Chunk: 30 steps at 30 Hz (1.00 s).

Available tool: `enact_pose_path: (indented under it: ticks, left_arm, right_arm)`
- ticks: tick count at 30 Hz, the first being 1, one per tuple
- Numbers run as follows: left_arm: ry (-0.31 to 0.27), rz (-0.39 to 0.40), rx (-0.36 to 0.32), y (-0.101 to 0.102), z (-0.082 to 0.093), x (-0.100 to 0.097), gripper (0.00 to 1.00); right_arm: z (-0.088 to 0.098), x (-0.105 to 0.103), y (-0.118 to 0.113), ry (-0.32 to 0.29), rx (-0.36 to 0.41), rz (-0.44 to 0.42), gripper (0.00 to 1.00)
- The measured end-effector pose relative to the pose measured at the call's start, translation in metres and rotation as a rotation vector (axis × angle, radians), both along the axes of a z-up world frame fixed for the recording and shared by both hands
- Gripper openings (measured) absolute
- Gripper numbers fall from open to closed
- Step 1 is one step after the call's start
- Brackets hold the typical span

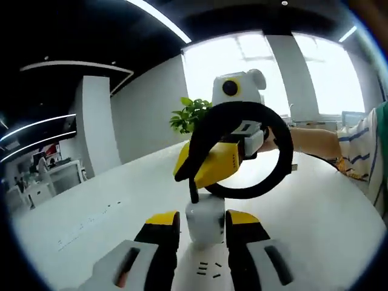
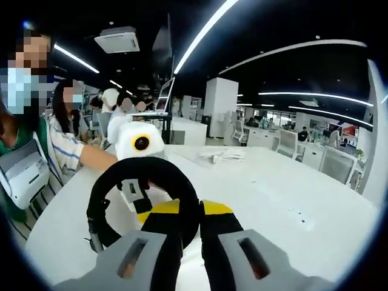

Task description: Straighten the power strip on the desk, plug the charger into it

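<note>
My left gripper (image 1: 202, 233) clamps the white cube charger (image 1: 204, 223) over the white slotted power strip (image 1: 206, 270); plugging unfinished. My right gripper (image 2: 190, 225) pinches the black looped cable (image 2: 142, 200) beyond.

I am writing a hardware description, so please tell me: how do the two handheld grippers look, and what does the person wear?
The left gripper has grey jaw bodies with black fingers and yellow tips. The right gripper looks the same and has a black ring-shaped handle. The person's sleeve is white with blue stripes.
</note>
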State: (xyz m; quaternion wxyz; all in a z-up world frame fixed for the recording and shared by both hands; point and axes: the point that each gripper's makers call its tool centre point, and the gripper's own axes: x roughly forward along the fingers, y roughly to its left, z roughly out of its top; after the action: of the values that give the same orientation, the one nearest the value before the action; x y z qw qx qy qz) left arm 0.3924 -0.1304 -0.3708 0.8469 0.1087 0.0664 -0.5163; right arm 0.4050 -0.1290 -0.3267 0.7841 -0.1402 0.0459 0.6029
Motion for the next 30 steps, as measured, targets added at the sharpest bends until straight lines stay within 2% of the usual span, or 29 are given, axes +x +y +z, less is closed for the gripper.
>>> enact_pose_path:
  ticks: [3, 4, 10, 13, 15, 18, 22, 25, 26, 30]
  left_arm:
    - [-0.010, 0.034, -0.020, 0.024, 0.008, -0.010, 0.31]
    - [-0.022, 0.053, -0.035, 0.038, 0.012, -0.016, 0.30]
    - [-0.072, 0.133, -0.087, 0.098, 0.021, -0.046, 0.25]
    - [-0.086, 0.167, -0.140, 0.117, 0.029, -0.051, 0.25]
    - [-0.107, 0.190, -0.171, 0.131, 0.036, -0.053, 0.25]
    - [-0.137, 0.215, -0.188, 0.144, 0.041, -0.055, 0.25]
    - [-0.137, 0.229, -0.240, 0.153, 0.045, -0.058, 0.25]
    - [-0.132, 0.233, -0.256, 0.155, 0.045, -0.061, 0.25]
    - [-0.128, 0.234, -0.270, 0.155, 0.046, -0.062, 0.24]
    - [-0.124, 0.214, -0.294, 0.150, 0.049, -0.066, 0.24]
  right_arm:
    - [-0.001, -0.001, 0.001, -0.033, -0.042, 0.004, 0.09]
    - [-0.001, -0.001, 0.001, -0.051, -0.058, 0.002, 0.09]
    - [-0.004, -0.002, 0.000, -0.033, -0.081, -0.023, 0.08]
    - [-0.005, -0.002, 0.000, -0.032, -0.100, -0.032, 0.08]
    - [-0.006, -0.003, 0.000, -0.053, -0.130, -0.031, 0.08]
    - [-0.007, 0.001, -0.005, -0.044, -0.148, -0.031, 0.07]
    - [-0.008, 0.001, -0.006, -0.042, -0.162, -0.027, 0.06]
    - [-0.008, -0.001, 0.001, -0.058, -0.207, -0.030, 0.05]
    - [-0.010, -0.002, 0.004, -0.082, -0.251, -0.019, 0.05]
    - [-0.011, -0.001, -0.003, -0.066, -0.250, -0.025, 0.05]
